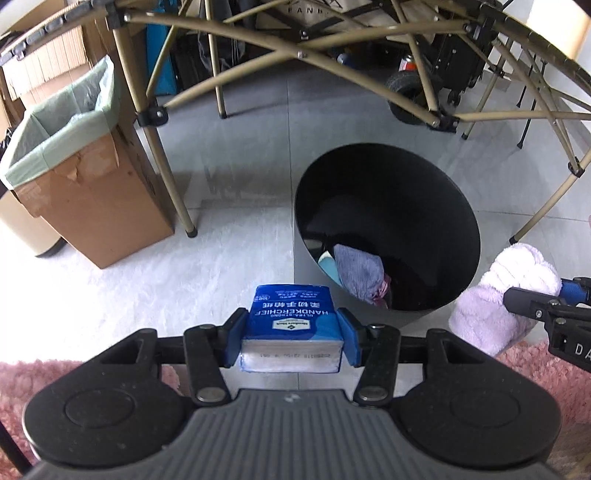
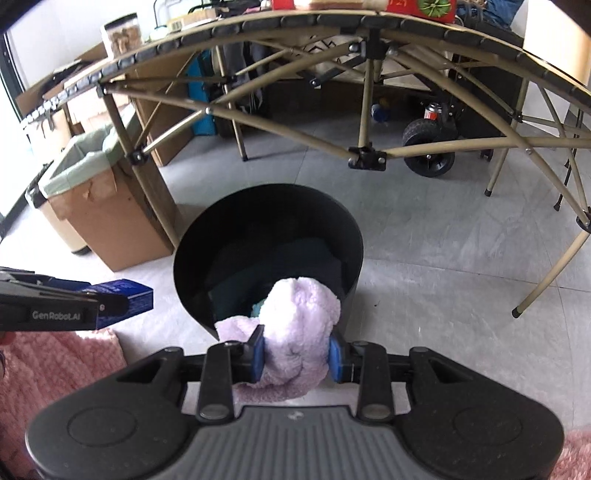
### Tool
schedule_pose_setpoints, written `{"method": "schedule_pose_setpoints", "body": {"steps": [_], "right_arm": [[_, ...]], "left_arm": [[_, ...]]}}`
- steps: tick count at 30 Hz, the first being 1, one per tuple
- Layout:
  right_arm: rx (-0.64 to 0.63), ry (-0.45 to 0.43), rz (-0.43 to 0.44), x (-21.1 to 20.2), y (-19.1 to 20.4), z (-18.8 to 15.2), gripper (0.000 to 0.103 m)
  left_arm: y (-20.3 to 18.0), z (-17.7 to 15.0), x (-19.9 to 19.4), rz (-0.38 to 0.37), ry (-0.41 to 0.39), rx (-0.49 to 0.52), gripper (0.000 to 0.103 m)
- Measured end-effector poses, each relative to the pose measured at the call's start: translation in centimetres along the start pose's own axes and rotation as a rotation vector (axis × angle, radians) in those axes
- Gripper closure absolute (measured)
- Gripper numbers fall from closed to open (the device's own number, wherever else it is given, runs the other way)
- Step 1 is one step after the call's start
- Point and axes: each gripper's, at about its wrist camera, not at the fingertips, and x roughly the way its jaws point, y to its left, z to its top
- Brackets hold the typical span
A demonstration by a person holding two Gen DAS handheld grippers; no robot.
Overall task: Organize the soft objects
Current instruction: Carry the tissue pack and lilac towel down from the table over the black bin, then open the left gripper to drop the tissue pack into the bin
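The left gripper point(image 1: 291, 338) pinches the blue tissue pack point(image 1: 291, 314); the right gripper point(image 2: 295, 356) pinches the fluffy purple cloth point(image 2: 295, 321), both near the black bin's rim point(image 1: 369, 308).

This looks like a lived-in room at home used partly for storage. A folding camp-style surface point(image 2: 369, 26) on crossed tan legs stands over a grey tiled floor point(image 2: 424, 229), with a bag-lined cardboard box point(image 1: 92, 192), a wheeled cart point(image 2: 428, 151) and a fluffy pink rug point(image 2: 55, 369) nearby. A black bin point(image 1: 388, 221) sits on the tiles.
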Motion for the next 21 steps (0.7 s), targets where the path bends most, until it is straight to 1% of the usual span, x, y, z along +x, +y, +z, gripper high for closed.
{"method": "schedule_pose_setpoints", "body": {"steps": [9, 14, 21], "right_arm": [[-0.005, 0.036, -0.034, 0.9, 0.0, -0.4, 0.071], [-0.014, 0.037, -0.061, 1.0, -0.1, -0.3, 0.071], [0.023, 0.027, -0.102, 1.0, -1.5, 0.0, 0.071]], "left_arm": [[-0.5, 0.3, 1.6, 0.001, 0.04, 0.015, 0.05], [-1.6, 0.8, 3.0, 0.011, 0.065, 0.047, 0.05], [-2.7, 1.8, 4.2, 0.012, 0.083, 0.046, 0.051]]}}
